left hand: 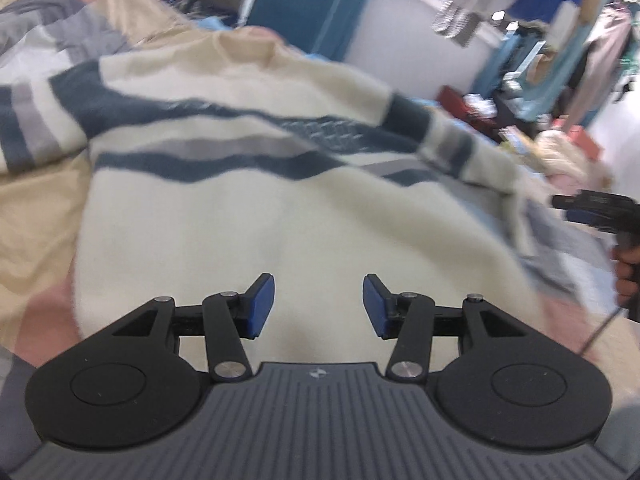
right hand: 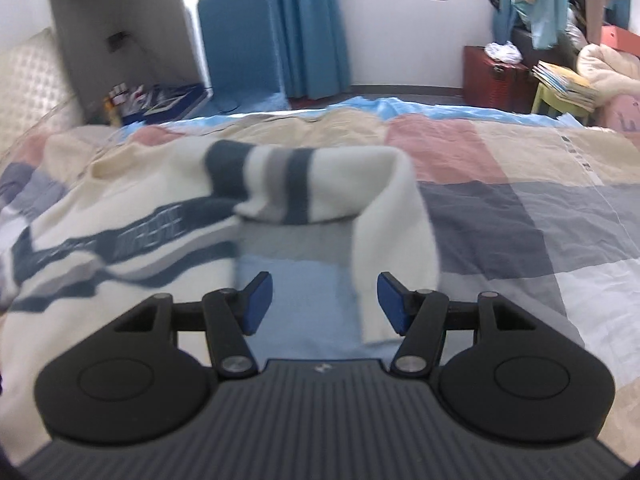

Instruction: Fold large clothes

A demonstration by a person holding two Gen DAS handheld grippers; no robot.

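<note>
Only in the left wrist view is the right claw (left hand: 560, 202) seen from outside, gripped by a hand (left hand: 626, 272) at the frame's right edge. The folded sleeve (right hand: 320, 184) is shown clearly only in the right wrist view. The cream sweater (left hand: 248, 208) with dark blue stripes is spread on the patchwork bed (right hand: 520, 208). The left claw (left hand: 319, 306) is released and angled down over the sweater's body; the right claw is likewise released, nothing gripped. Lettering on the blue band is blurred beyond reading.
</note>
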